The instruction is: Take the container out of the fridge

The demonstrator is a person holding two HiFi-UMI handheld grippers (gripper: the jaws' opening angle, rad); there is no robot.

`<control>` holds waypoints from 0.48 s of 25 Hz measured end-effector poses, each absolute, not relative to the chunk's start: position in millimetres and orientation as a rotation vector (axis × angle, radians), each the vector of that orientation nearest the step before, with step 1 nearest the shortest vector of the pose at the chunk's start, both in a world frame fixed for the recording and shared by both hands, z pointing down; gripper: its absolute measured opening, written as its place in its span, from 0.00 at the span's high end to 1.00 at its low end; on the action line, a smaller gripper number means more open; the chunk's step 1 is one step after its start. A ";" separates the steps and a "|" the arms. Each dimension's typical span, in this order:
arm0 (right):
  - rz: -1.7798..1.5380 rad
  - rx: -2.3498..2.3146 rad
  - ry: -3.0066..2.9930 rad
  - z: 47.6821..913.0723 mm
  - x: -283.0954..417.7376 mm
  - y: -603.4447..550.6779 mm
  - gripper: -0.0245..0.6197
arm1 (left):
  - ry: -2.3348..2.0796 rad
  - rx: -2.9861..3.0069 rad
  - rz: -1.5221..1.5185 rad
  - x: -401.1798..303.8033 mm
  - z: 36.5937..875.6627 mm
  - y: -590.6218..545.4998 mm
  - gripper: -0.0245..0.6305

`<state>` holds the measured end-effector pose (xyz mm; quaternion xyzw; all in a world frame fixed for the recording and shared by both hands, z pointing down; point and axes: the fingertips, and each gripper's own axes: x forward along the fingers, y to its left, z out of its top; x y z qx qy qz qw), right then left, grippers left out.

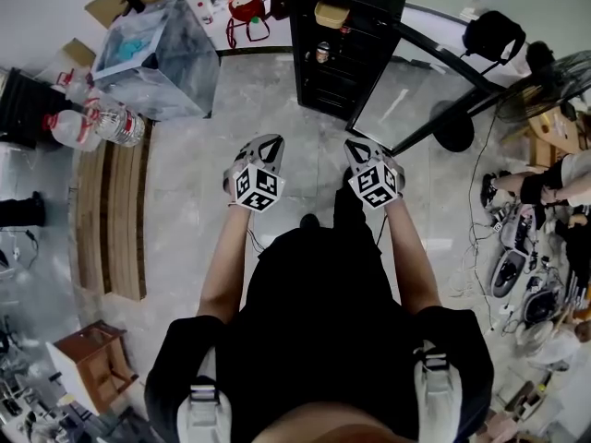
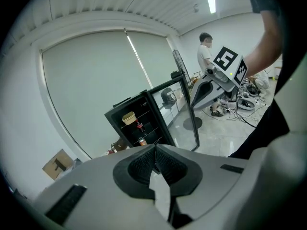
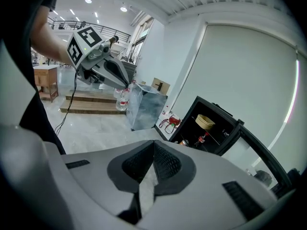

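A small black fridge (image 1: 346, 40) stands on the floor ahead with its glass door (image 1: 406, 95) swung open to the right. On its top shelf sits a tan round container (image 1: 331, 13), also seen in the left gripper view (image 2: 128, 117) and the right gripper view (image 3: 205, 121). A dark bottle (image 3: 201, 139) and a can (image 1: 322, 53) rest on lower shelves. My left gripper (image 1: 263, 148) and right gripper (image 1: 360, 150) are held side by side well short of the fridge. Both have their jaws pressed together with nothing between them.
A clear plastic bin (image 1: 157, 49) and water bottles (image 1: 92, 123) stand at the left beside a wooden platform (image 1: 111, 215). A fan (image 1: 554, 86), cables and another person (image 1: 554, 178) are at the right. A red bag (image 1: 246, 9) lies left of the fridge.
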<state>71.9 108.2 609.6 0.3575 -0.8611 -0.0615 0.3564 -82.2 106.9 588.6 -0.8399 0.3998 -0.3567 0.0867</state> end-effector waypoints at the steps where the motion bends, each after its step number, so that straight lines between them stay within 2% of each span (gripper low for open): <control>1: -0.159 0.926 -2.223 608.6 71.3 109.4 0.96 | 1.189 -2.501 -1.063 -83.5 587.8 107.2 0.93; 12: -0.162 0.904 -2.215 612.9 72.3 115.9 0.96 | 1.201 -2.504 -1.053 -83.7 583.7 112.0 0.93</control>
